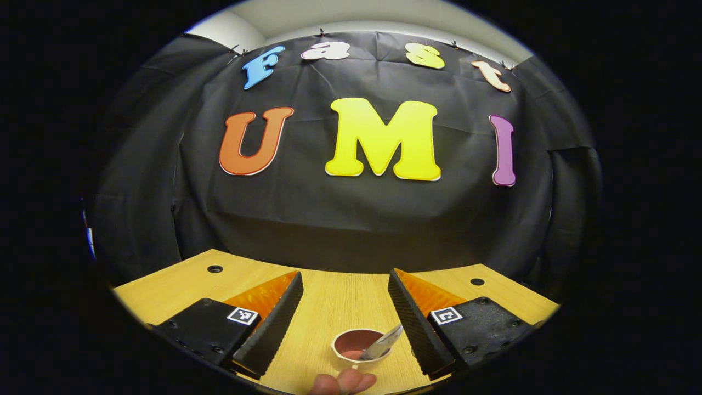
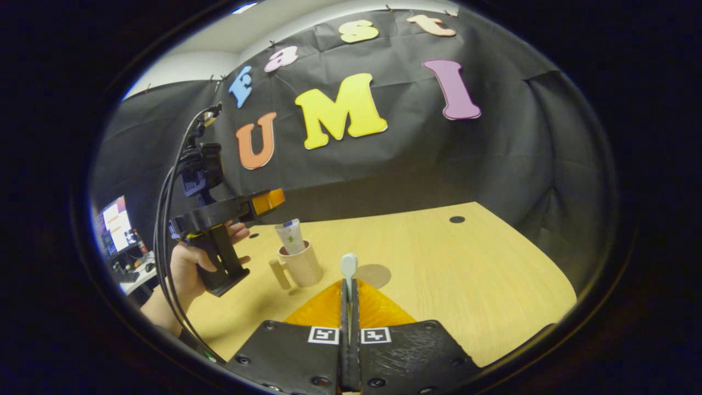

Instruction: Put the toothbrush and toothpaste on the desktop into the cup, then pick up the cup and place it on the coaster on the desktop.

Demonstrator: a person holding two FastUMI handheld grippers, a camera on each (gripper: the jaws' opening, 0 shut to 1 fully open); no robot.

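A toothpaste tube (image 2: 289, 236) stands upright inside the cup (image 2: 301, 266) on the wooden counter (image 2: 466, 274), its flat end rising above the rim. That half of the loading looks done. The toothbrush (image 2: 349, 269) is not in the cup: the right claw (image 2: 349, 307) holds it, both fingers pinched tight on the handle, the brush end pointing up and forward, on the near side of the cup.

The round coaster (image 2: 374, 275) lies flat just beside the cup, on the side away from the cup's handle, and nothing stands on it. The cup rests on the bare counter, not on the coaster.

The left claw (image 2: 262, 202) hangs above and just behind the cup, gripped in a person's hand (image 2: 189, 266). In the left gripper view its fingers (image 1: 277, 321) stand wide apart with nothing between them, and the cup (image 1: 359, 346) sits below with the tube (image 1: 382, 343) leaning in it.

What is left, by these pictures: the toothbrush has to go into the cup beside the tube, and then the cup has to be lifted across onto the coaster.
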